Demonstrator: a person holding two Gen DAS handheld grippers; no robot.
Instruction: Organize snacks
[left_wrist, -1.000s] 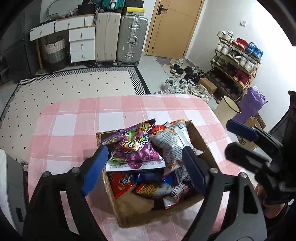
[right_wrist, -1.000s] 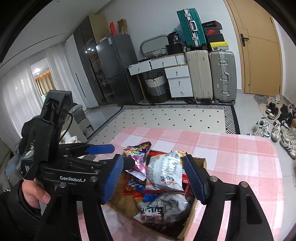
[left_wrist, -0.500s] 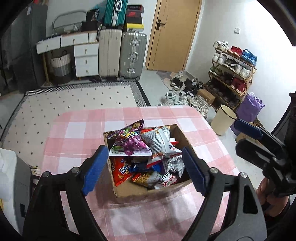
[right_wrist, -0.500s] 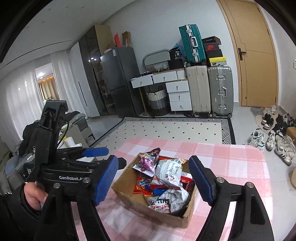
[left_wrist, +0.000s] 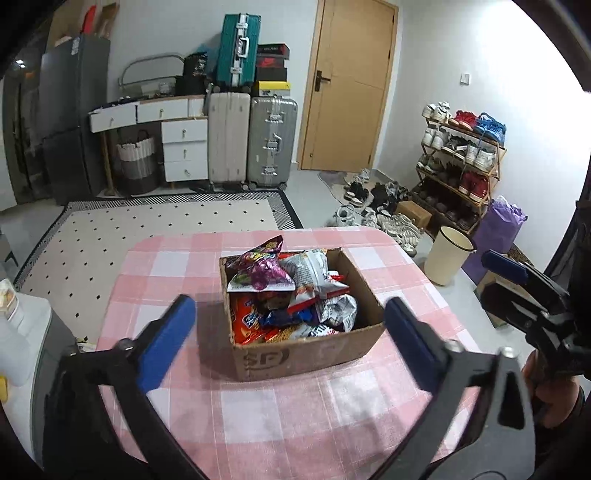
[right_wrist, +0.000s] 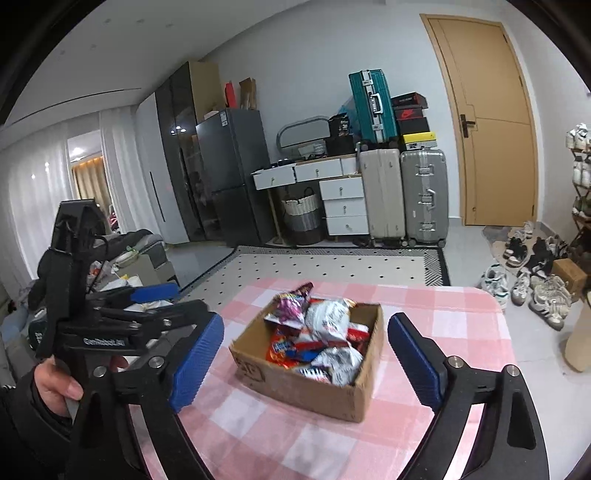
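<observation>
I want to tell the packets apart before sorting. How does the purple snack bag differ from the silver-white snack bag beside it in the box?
The purple snack bag is glossy magenta with bright cartoon print; the silver-white snack bag is pale with small dark text. The purple one sticks up highest, at the far left corner in the left wrist view; the silver-white one lies lower, toward the middle. Both rest on top of the pile inside the cardboard box, touched by neither tongs.

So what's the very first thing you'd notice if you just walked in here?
Probably the cardboard box crammed with colourful snack bags, sitting in the middle of the pink checked table. A shiny purple bag sticks up at its far end. Behind the table, big suitcases stand against the far wall beside a wooden door.
</observation>
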